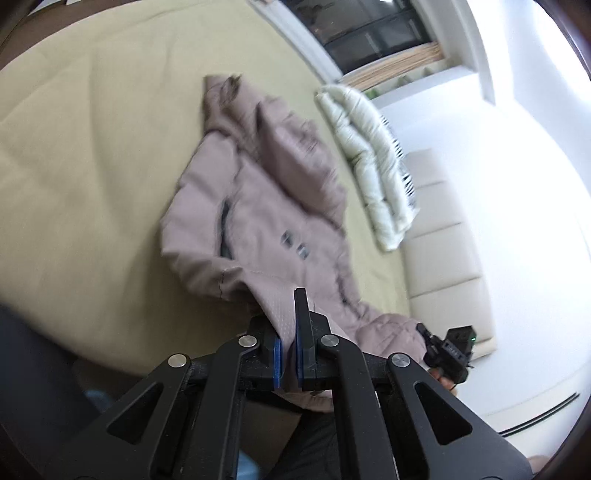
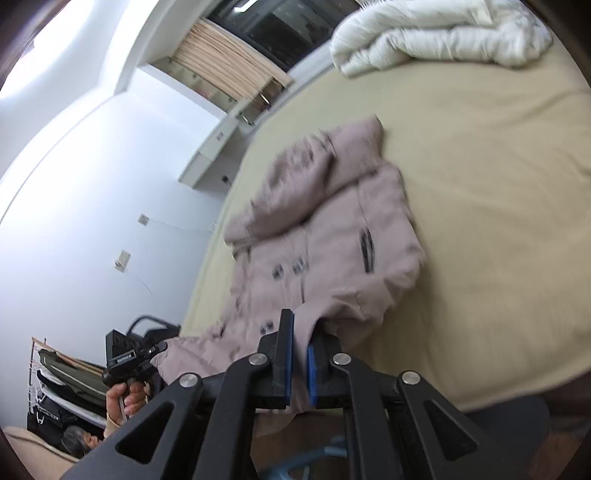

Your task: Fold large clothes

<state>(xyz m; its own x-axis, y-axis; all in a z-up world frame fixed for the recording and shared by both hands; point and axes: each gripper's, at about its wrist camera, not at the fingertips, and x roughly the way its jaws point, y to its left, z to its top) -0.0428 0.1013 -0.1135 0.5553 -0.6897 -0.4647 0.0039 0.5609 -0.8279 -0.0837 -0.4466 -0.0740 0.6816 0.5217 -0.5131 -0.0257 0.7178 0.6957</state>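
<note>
The left gripper (image 1: 290,332) was clamped on the near hem of the mauve puffer coat (image 1: 258,206), fabric pinched between its blue pads. The right gripper (image 2: 300,354) was likewise clamped on that hem. The coat lay stretched across the beige bed (image 2: 498,221), near one side edge, with bare sheet around it. A folded white duvet (image 2: 436,33) sat at the far end.

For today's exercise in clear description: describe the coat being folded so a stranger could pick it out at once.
Start at the big bed with the tan sheet. The coat lies spread near its edge, its hem pinched in the left gripper and right gripper. It is dusty pink with dark buttons, unlike the white quilt bundled beyond it.
</note>
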